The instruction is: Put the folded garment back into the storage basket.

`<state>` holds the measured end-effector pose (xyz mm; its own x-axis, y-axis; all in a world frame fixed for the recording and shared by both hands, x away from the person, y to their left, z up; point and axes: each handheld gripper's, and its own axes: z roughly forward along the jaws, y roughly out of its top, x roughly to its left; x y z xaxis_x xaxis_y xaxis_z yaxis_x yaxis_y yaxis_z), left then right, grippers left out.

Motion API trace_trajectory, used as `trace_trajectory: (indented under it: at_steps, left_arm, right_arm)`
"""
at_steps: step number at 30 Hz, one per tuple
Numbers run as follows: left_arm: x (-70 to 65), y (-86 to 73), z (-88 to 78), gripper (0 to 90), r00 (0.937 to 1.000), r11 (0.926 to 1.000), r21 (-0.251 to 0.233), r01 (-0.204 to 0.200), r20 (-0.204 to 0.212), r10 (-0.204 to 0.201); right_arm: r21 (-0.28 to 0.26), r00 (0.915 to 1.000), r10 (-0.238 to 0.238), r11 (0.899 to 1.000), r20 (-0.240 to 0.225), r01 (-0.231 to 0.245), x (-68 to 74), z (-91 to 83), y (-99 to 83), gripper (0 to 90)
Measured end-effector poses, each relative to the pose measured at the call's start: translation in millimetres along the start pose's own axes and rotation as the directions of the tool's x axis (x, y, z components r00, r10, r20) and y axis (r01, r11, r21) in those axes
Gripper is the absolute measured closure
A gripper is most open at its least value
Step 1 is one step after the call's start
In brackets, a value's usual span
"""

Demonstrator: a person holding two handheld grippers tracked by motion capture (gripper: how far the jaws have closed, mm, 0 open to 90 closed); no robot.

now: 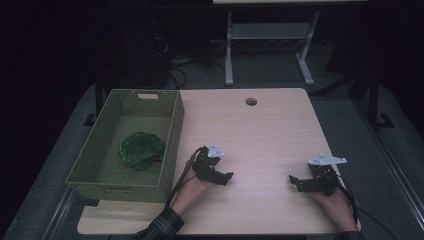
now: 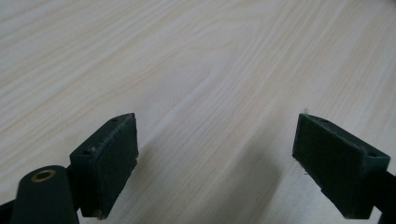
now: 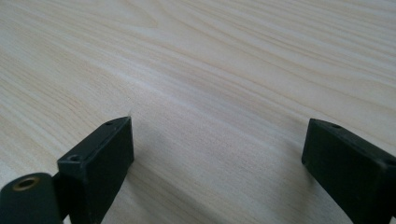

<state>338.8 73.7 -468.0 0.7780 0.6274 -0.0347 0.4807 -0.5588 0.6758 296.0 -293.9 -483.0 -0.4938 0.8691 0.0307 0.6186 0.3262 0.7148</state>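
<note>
Both pairs of tongs rest low on the pale wood-grain tabletop [image 1: 260, 130], near its front edge and well apart from each other. The left tongs [image 1: 226, 176] lie just right of the olive-green woven rectangular basket [image 1: 172, 145], pointing toward the middle of the tabletop; in the left gripper view the left tongs [image 2: 212, 163] stand wide apart with nothing but bare wood grain between the black pads [image 2: 109, 161]. The right tongs [image 1: 294, 181] point inward from the other side, and in the right gripper view the right tongs [image 3: 217, 163] are likewise spread open and empty over the wood. The nearest thing to either is the crumpled dark green cloth-like bundle [image 1: 141, 149]; what exactly it is made of is hard to tell in the dim light. It lies inside the basket on its floor, toward the right wall and a little nearer the front, with no tongs touching it. Judging from how things lie, the bundle is already in the basket and both hands are parked at rest, so this reads as a pause at the end of a placing step or ahead of a new one. If the bundle is to be handled next, the left tongs are the closer: they would need to lift off the tabletop, clear the basket's right wall, come down over the bundle with the pads open, and close on a raised fold rather than scrape the basket floor.
</note>
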Motion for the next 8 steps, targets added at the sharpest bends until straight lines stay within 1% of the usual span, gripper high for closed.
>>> trace_trajectory:
  at_steps: [2,3,6,7,8]
  left_arm:
    - [0.6,-1.9,2.2,13.4,1.0000,1.0000,0.006,0.002,-0.003,-0.002]
    - [0.9,-2.6,2.6,13.2,0.9999,1.0000,0.004,-0.008,-0.009,0.008]
    - [0.7,-4.1,2.4,13.2,0.9997,0.9999,0.004,-0.013,-0.022,0.013]
    - [0.9,-6.2,2.6,13.0,0.9991,0.9996,-0.008,-0.028,-0.031,0.028]
    - [0.9,-6.2,2.6,12.8,0.9991,0.9996,-0.008,-0.028,-0.031,0.028]
  right_arm:
    - [0.000,1.0000,0.000,1.000,0.000,0.000,0.0,0.0,0.0,8.6]
    - [0.000,1.0000,0.000,1.000,0.000,0.000,0.0,0.0,0.0,8.6]
    - [0.000,1.0000,0.000,1.000,0.000,0.000,0.0,0.0,0.0,8.7]
    - [0.000,1.0000,0.000,1.000,0.000,0.000,0.0,0.0,0.0,8.6]
    - [0.000,1.0000,0.000,1.000,0.000,0.000,0.0,0.0,0.0,8.6]
